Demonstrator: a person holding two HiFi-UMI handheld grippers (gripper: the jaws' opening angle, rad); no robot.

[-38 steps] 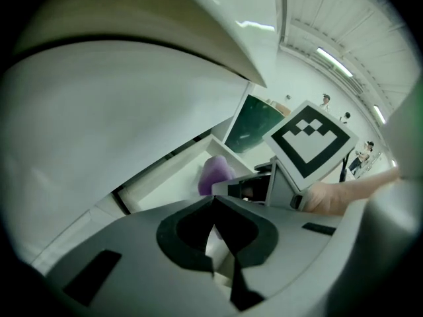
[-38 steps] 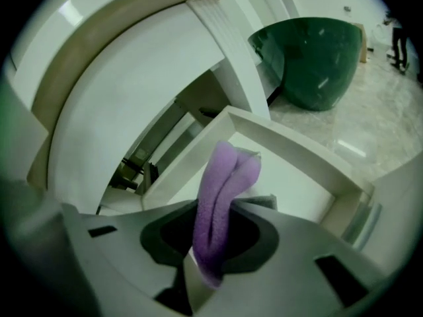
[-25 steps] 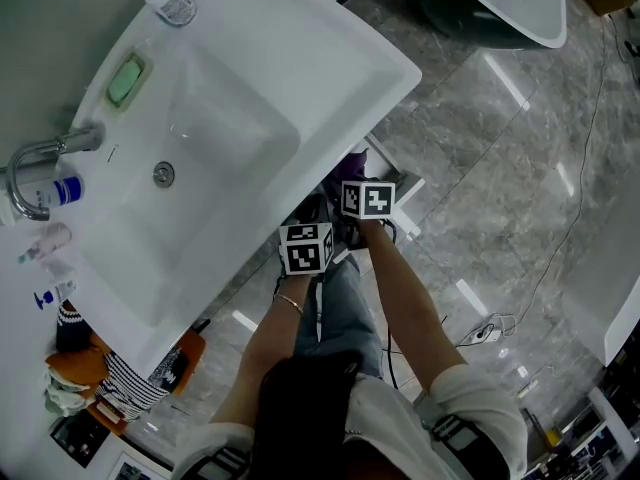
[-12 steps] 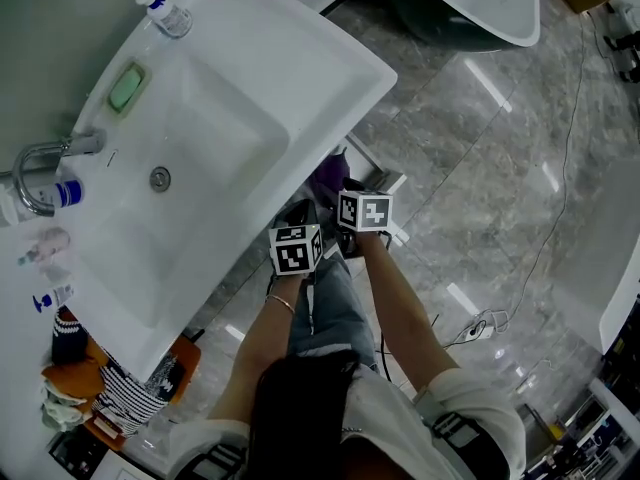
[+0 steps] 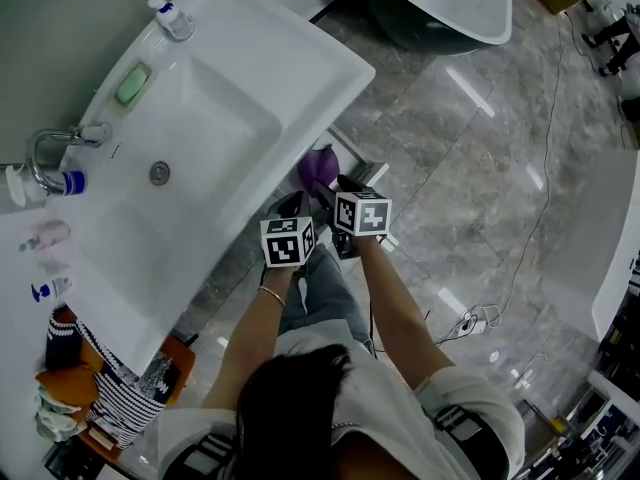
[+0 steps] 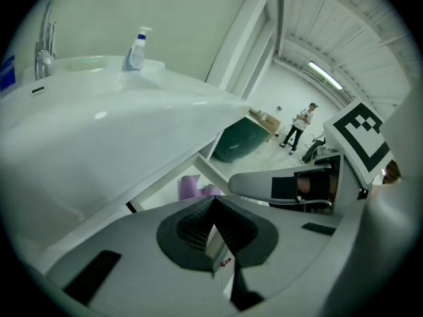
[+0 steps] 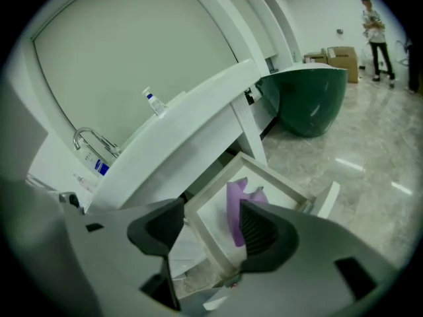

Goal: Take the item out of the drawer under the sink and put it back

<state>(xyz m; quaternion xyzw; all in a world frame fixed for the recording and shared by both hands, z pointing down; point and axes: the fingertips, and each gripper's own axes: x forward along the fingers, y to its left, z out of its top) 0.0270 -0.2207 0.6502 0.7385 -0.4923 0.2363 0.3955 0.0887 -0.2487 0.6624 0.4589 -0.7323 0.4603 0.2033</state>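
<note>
**Three cameras around the open drawer under a sink**

The head camera looks steeply down from above the person. It takes in the white sink from overhead, the grey floor and both grippers held out below.

The camera on the left gripper sits close behind its own jaws, low by the sink's front edge. It faces along that edge toward a dark green tub.

The camera on the right gripper, equally close to its jaws, faces forward and down into the open drawer.

All three views share the sink, the spray bottle at its back corner, the tub, and the purple item in the drawer.
</note>
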